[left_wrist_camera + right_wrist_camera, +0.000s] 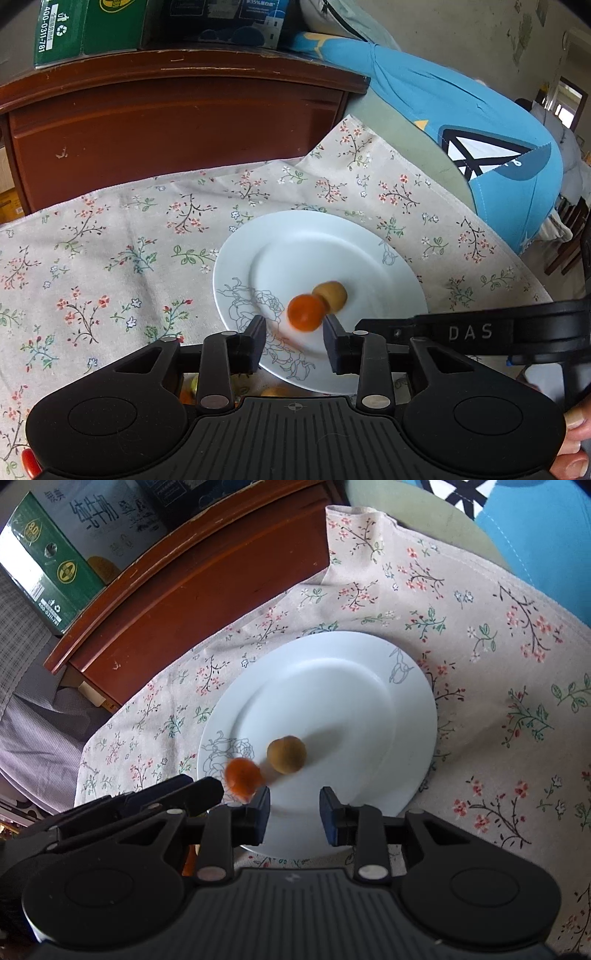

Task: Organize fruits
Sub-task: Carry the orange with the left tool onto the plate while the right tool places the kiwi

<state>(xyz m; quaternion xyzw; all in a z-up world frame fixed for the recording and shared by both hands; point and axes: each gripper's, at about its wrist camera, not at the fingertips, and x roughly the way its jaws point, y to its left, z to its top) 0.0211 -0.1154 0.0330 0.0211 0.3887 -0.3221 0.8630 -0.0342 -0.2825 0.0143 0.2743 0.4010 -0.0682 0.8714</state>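
Motion blurs the orange fruit on the plate.

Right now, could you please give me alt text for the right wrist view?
A white plate on a flowered cloth holds an orange fruit and a brown fruit, just ahead of the open, empty right claw.

You can read "400-0311-781" on the green box at eleven o'clock, and "DAS" on the right gripper at four.

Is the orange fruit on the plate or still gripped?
On the plate: the orange fruit lies beside the brown fruit, clear of both grippers' fingers.
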